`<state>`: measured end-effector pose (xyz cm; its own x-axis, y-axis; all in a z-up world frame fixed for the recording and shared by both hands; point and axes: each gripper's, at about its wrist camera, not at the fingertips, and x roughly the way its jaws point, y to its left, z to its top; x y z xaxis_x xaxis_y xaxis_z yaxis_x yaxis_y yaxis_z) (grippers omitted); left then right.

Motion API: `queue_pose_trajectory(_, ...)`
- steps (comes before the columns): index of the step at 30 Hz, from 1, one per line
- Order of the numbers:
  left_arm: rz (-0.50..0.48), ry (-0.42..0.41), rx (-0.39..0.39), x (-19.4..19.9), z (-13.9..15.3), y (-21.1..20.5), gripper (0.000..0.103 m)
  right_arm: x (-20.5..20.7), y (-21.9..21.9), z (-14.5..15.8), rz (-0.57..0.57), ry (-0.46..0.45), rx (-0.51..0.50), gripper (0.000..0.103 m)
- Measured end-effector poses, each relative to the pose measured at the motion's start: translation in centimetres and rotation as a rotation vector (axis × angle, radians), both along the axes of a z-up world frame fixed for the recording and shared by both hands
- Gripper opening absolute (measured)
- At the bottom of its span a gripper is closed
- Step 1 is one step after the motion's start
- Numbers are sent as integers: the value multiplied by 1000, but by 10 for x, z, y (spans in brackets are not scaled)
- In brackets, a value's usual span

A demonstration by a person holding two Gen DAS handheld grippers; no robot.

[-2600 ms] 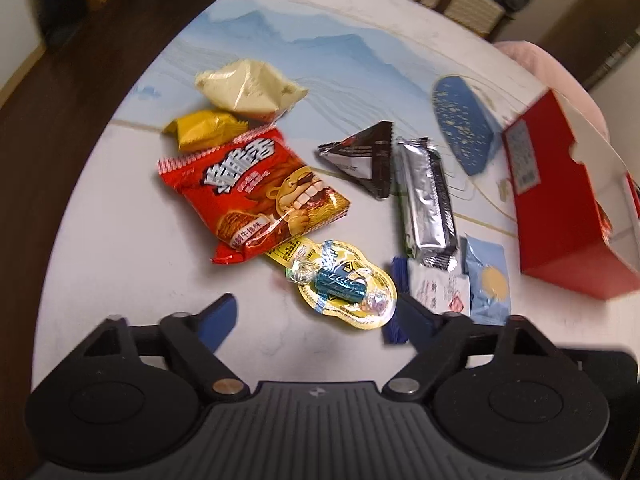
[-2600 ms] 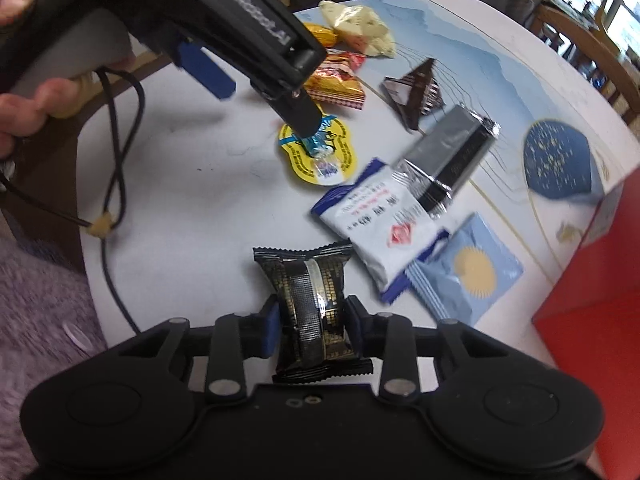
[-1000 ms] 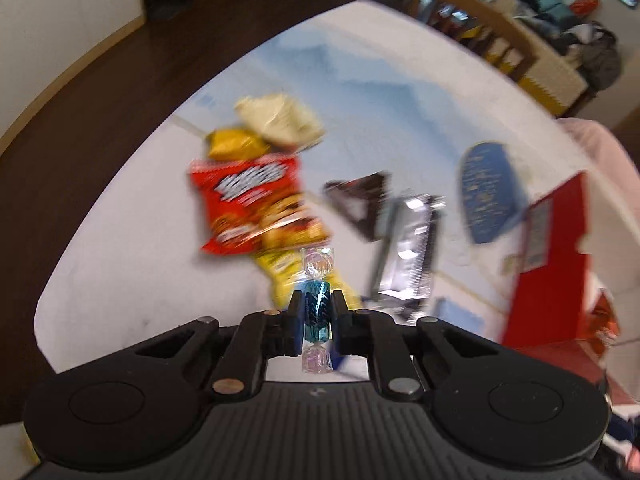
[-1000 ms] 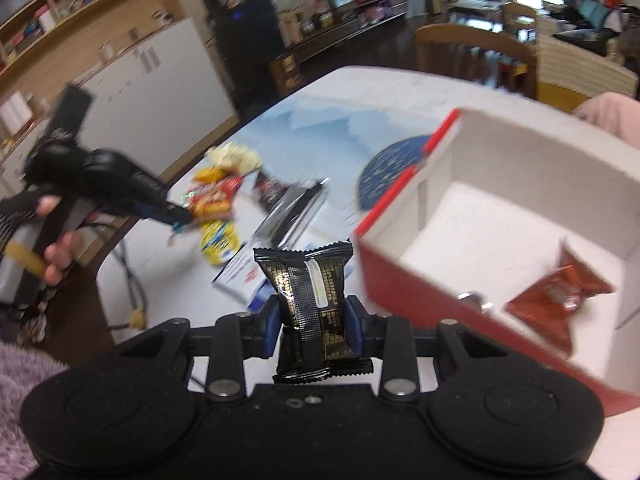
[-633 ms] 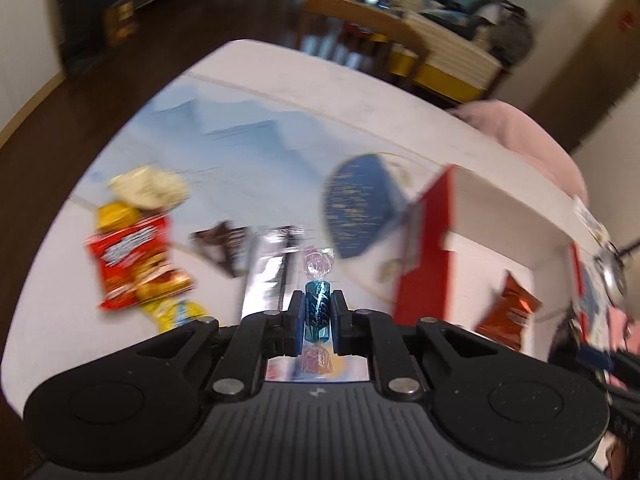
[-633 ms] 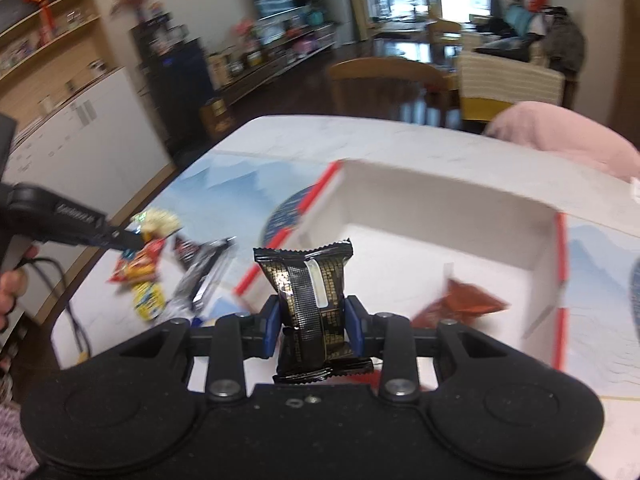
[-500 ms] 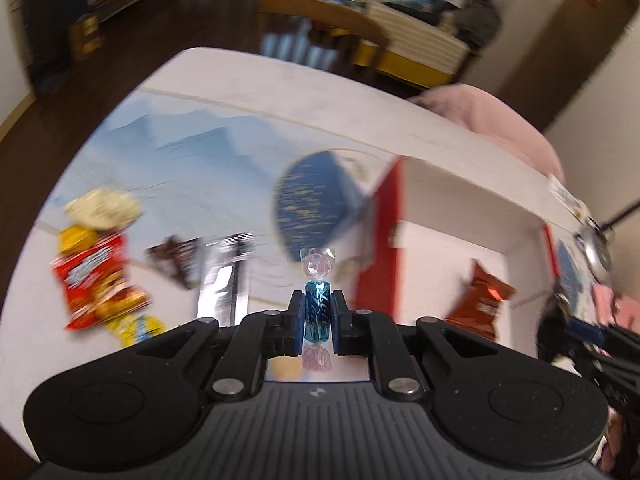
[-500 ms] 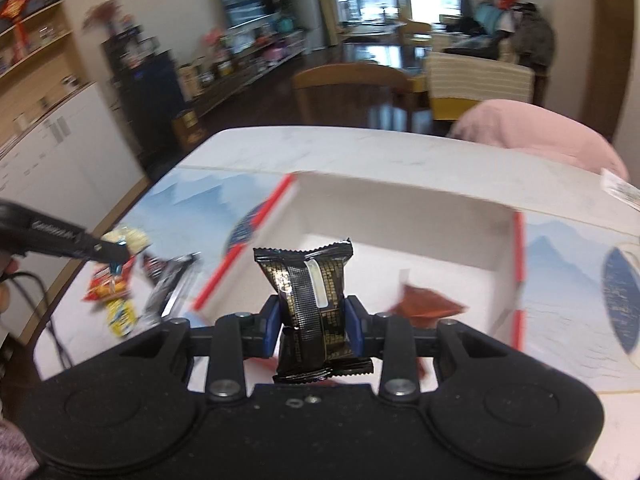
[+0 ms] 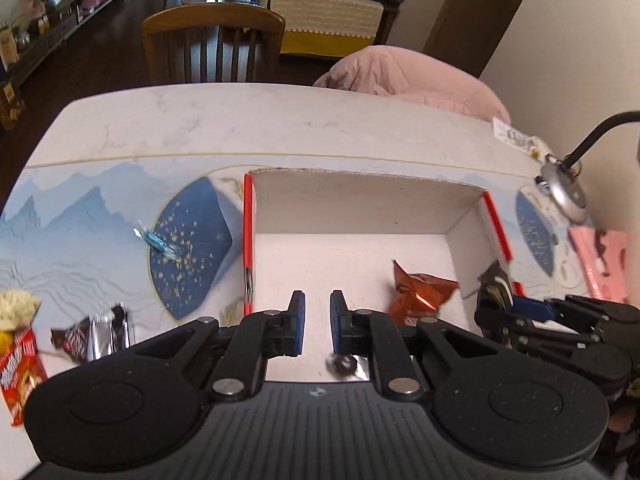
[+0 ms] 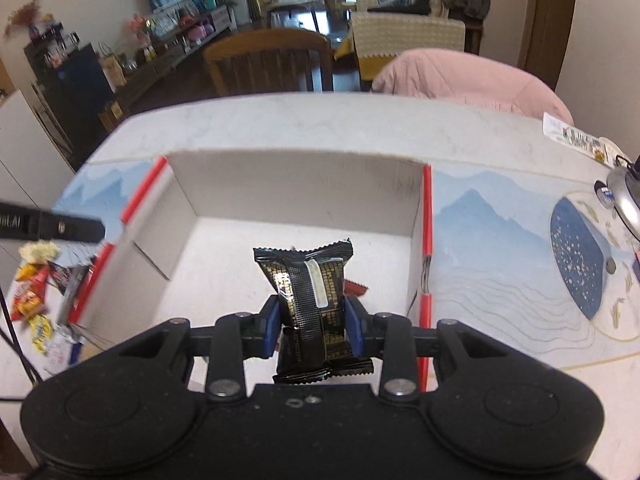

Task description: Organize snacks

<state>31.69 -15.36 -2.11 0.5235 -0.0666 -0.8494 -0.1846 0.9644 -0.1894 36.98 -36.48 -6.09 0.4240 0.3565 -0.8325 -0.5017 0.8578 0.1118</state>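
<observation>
My left gripper (image 9: 317, 322) hangs over the front of the red box (image 9: 249, 240) with the white inside; its jaws stand at a narrow gap with nothing between them. The blue twist-wrapped candy (image 9: 156, 245) shows blurred over the blue fan print, left of the box. My right gripper (image 10: 312, 330) is shut on a black-and-gold snack packet (image 10: 308, 292), held upright above the box floor. In the left wrist view that gripper (image 9: 496, 292) sits at the box's right wall. An orange-brown packet (image 9: 420, 288) and a small dark wrapped sweet (image 9: 344, 363) lie in the box.
Left of the box lie a silver bar (image 9: 108, 332), a dark triangular pack (image 9: 70, 342), a red chip bag (image 9: 18, 372) and a cream packet (image 9: 16, 304). A lamp base (image 9: 564, 196) and a pink packet (image 9: 600, 256) sit right. A wooden chair (image 9: 212, 40) stands behind the table.
Both grippers have swung right from the snack pile to over the box. The blue candy is gone from the left jaws and now shows left of the box. The right keeps its packet.
</observation>
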Motion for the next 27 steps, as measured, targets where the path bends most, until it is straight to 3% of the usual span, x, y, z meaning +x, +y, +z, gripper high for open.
queue_pose_trajectory(5, 51, 18, -2, -3, -9, 31, 13, 2, 3, -15, -6, 36, -21, 33)
queue_pose_trajectory(8, 100, 38, 17, -10, -13, 68, 13, -6, 8, -11, 19, 38, 21, 33)
queue_pose_trajectory(12, 68, 104, 23, -7, -27, 100, 13, -11, 16, -2, 27, 54, 68, 33)
queue_pose_trajectory(14, 73, 114, 59, -6, -35, 109, 13, -13, 21, 3, 32, 56, 92, 33)
queue_pose_trajectory(16, 79, 119, 46, -3, -41, 121, 14, -15, 28, 6, 44, 59, 111, 33)
queue_pose_trajectory(19, 120, 131, -16, 7, -49, 138, 31, -14, 40, 8, 52, 57, 116, 33)
queue_pose_trajectory(21, 156, 134, -60, 17, -55, 150, 77, -12, 46, 7, 49, 58, 116, 33)
queue_pose_trajectory(27, 301, 147, -100, 56, -83, 180, 79, 1, 55, -2, 12, 56, 87, 33)
